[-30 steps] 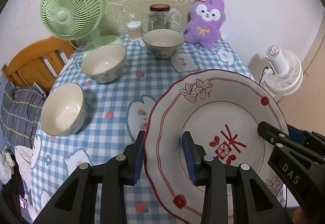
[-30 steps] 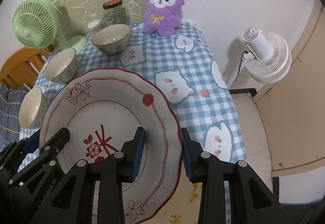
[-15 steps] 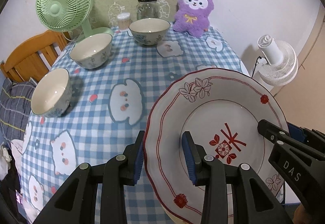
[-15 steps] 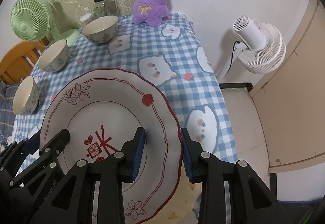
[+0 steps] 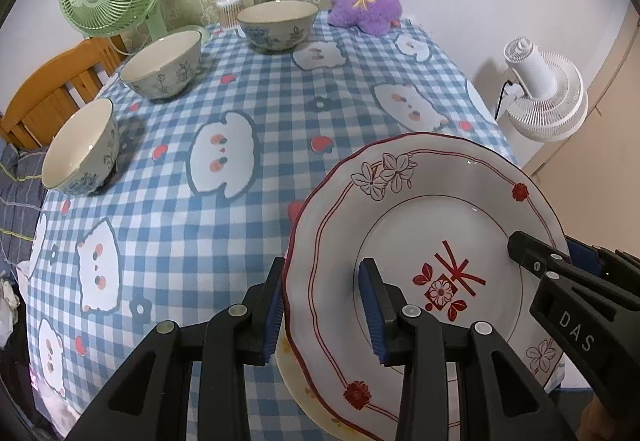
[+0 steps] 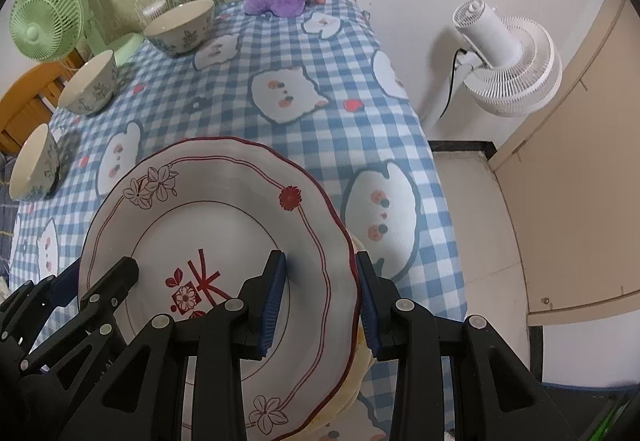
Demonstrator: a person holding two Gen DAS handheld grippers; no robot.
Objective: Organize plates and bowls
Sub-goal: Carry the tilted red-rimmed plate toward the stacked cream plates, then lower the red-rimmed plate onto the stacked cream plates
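Both tools grip one plate (image 5: 436, 241) by opposite edges. The left tool (image 5: 322, 305) is closed on the plate's left rim, one pad under the rim and one on the upper face. The right tool (image 6: 320, 297) is closed on the right rim in the same way. The plate is held above the near right corner of the desk (image 5: 260, 121), tilted so that its far edge stands higher than the near edge.

Just below it, a second plate (image 6: 360, 365), pale yellow, shows only as a sliver under the right and near rim. How far apart the two plates are cannot be told, nor whether they touch.

The three bowls (image 5: 80, 145) (image 5: 162, 63) (image 5: 276, 23) stand in a line along the far left side of the desk, well apart from the plate. The nearest bowl lies forward and to the left of the left tool, so that tool is the nearer one to them.

The next move likely turns on the yellow plate directly underneath: the held plate has to come down level and centred over it, both tools lowering together.
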